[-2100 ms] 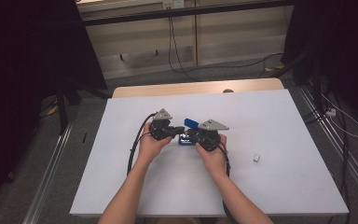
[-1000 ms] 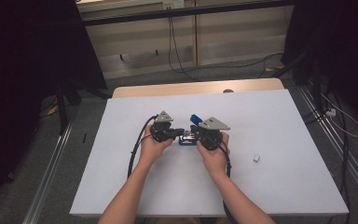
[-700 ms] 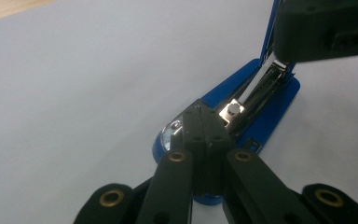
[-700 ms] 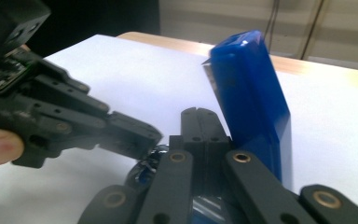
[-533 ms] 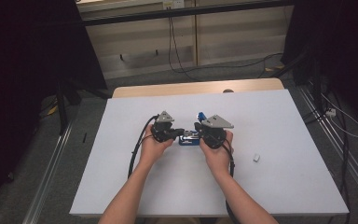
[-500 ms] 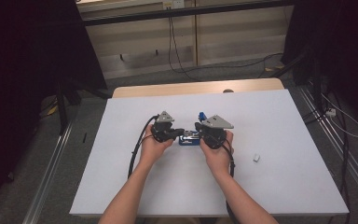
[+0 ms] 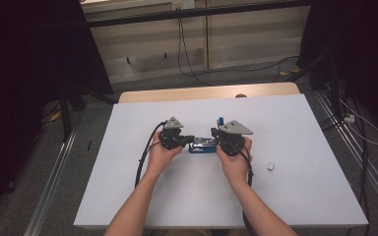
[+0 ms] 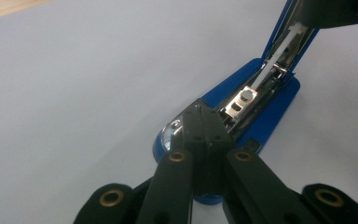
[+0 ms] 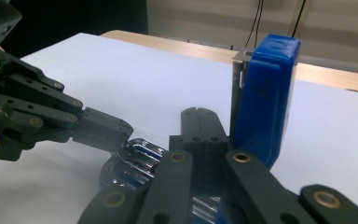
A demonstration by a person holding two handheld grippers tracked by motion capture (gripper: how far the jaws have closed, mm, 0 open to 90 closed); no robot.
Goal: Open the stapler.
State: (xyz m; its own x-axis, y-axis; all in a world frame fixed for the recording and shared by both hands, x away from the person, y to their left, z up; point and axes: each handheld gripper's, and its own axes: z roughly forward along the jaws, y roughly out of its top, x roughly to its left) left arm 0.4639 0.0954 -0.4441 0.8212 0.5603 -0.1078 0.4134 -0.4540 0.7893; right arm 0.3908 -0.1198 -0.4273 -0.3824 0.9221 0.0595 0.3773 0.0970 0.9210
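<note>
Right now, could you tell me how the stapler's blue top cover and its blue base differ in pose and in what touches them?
The blue top cover stands swung up, nearly upright; the blue base lies flat on the white table. The right gripper, jaws shut, sits beside the cover, while the left gripper, jaws shut, presses down on the base's front end. The base carries the exposed metal magazine; the cover shows plain plastic. Both are blue.

White table: blue stapler, small white block.
</note>
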